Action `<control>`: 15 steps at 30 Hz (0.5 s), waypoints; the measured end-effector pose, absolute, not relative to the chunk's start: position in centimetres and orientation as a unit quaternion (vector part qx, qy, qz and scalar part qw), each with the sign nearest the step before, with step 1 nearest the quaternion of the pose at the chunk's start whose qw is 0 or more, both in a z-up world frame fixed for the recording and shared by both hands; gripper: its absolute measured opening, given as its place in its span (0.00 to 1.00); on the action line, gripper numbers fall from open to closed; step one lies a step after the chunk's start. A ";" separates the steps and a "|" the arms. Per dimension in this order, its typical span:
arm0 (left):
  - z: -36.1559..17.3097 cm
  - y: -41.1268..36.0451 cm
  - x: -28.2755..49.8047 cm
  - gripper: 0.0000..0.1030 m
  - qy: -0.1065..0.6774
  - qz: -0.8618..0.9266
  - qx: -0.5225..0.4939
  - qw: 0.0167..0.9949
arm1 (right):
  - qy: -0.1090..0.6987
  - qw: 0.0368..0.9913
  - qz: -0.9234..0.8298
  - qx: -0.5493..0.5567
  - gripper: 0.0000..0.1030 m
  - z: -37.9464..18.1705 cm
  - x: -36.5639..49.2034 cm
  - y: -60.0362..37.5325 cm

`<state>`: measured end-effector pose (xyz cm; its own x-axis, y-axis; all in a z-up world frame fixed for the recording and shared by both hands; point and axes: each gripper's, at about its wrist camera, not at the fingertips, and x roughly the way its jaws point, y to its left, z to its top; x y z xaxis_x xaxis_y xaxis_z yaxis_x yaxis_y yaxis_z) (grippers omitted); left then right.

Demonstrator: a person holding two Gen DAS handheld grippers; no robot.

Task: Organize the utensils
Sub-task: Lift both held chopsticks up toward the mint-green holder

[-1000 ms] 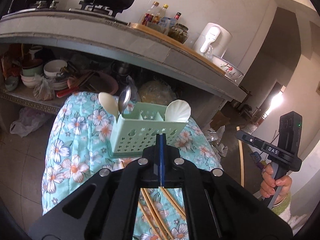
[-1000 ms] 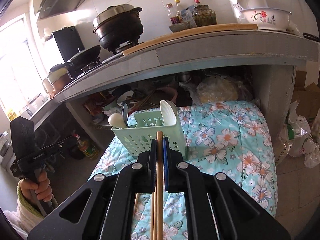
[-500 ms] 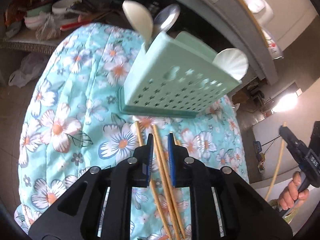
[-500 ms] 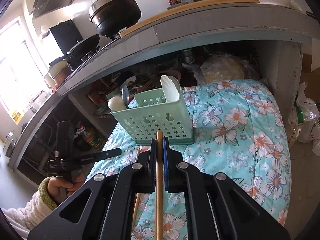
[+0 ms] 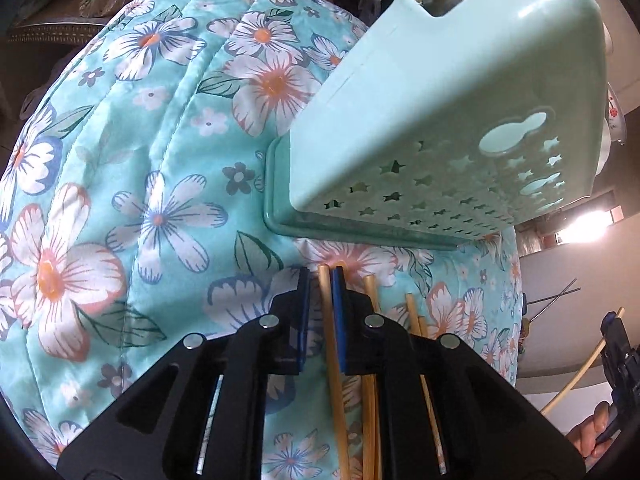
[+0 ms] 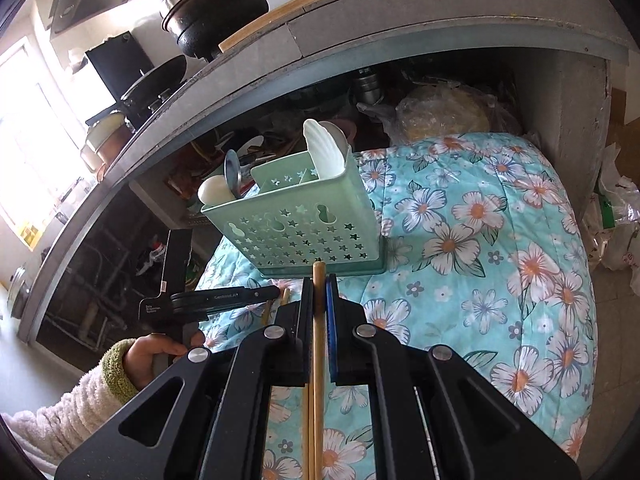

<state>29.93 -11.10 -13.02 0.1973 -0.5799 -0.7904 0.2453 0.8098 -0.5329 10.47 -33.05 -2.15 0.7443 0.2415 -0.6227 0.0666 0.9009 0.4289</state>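
Chopsticks (image 5: 370, 364) lie on our floral quilt (image 5: 120, 184) just before the mint utensil caddy (image 6: 304, 232), which holds spoons. Our left gripper (image 5: 320, 284), jaws just closing, straddles one chopstick (image 5: 330, 340), pads not yet pinching it. Our right gripper (image 6: 319, 280) clamps another chopstick (image 6: 319, 320). White lettering on the left tool's handle (image 6: 224, 298) is too small to read, perhaps "GenRobot".

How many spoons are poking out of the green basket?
3: a white spoon and a metal spoon at the left end of the basket, a white shell-shaped one at its right end. More may hide inside.
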 end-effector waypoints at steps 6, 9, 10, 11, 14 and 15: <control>-12.9 -11.5 30.2 0.08 0.572 -0.266 -0.129 0.765 | 0.355 0.908 0.050 0.215 0.06 -2.1 10.5 -32.6; -12.9 -11.8 30.3 0.06 0.566 -0.266 -0.124 0.771 | 0.352 0.910 0.048 0.215 0.06 -1.9 10.2 -32.6; -12.8 -11.8 30.2 0.05 0.564 -0.265 -0.123 0.772 | 0.350 0.911 0.047 0.214 0.06 -1.8 10.0 -32.6; -12.6 -12.0 30.1 0.05 0.562 -0.264 -0.122 0.774 | 0.348 0.912 0.047 0.213 0.06 -1.6 9.8 -32.5; -11.3 -11.4 29.4 0.05 0.549 -0.270 -0.128 0.780 | 0.339 0.916 0.048 0.207 0.06 -0.8 9.1 -32.5; -10.6 -11.0 29.0 0.05 0.542 -0.274 -0.131 0.784 | 0.335 0.919 0.048 0.204 0.06 -0.5 8.8 -32.4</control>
